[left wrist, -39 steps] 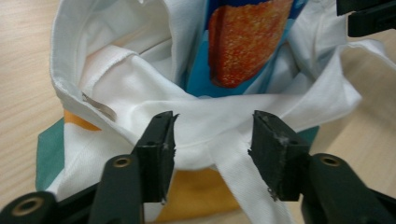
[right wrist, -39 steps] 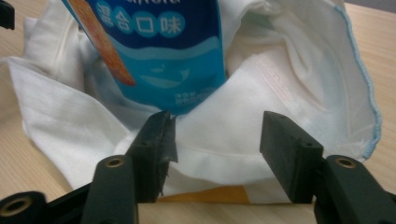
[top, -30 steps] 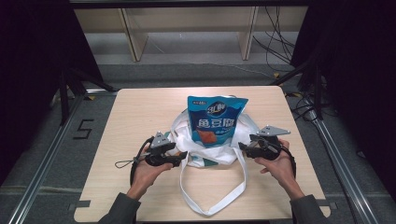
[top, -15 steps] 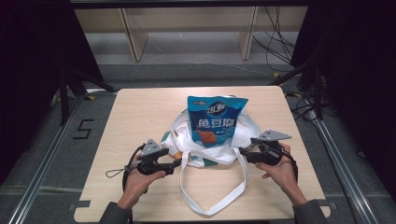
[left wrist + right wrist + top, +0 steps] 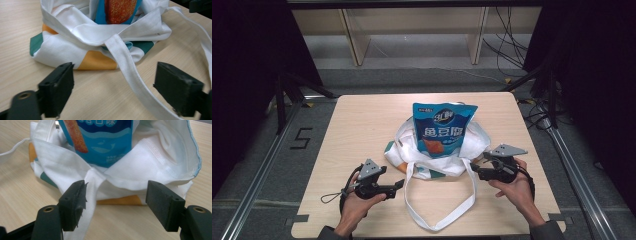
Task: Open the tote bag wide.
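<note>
Soft, floppy tote bag (image 5: 432, 160) holding light, crinkly snack pouch (image 5: 443, 130); best gripped by cloth strap (image 5: 130, 72); both grippers' jaws apart, just opened, holding nothing.

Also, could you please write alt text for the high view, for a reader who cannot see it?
A blue snack bag stands in a white tote bag on a wooden table, the tote's long strap looping toward the person. The left gripper and right gripper, both open, flank the tote.
</note>
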### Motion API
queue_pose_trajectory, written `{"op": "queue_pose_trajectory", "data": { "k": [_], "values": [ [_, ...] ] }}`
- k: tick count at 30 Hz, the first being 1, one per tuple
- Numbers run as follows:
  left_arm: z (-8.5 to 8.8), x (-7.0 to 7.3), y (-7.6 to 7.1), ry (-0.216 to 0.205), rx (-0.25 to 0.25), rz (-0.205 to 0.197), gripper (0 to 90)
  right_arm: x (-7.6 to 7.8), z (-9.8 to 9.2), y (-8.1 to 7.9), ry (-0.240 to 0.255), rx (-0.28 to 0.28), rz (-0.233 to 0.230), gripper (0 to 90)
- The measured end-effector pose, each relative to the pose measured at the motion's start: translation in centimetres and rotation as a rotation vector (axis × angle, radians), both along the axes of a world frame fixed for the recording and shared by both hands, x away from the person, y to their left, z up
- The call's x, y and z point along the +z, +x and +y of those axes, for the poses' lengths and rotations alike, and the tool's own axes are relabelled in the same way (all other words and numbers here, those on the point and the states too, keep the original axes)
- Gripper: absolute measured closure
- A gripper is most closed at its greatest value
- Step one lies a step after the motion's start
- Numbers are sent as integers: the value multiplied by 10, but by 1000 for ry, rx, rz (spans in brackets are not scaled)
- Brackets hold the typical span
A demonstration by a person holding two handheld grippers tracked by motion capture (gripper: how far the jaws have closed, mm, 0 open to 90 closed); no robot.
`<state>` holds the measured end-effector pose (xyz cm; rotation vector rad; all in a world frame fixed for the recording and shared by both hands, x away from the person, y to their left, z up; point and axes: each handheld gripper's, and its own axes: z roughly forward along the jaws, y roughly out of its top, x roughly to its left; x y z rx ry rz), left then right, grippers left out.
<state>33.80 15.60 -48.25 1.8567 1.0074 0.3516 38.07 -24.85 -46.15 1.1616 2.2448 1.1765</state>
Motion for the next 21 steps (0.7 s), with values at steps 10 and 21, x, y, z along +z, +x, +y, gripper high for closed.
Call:
{"op": "queue_pose_trajectory", "data": {
  "k": [10,21],
  "values": [
    [-2,-7,-25,41,16,-48,151,-4,-7,-24,-8,6,9,329],
    [-10,-12,-39,76,-49,-14,153,-13,-19,-52,1,17,14,317]
  ]
}}
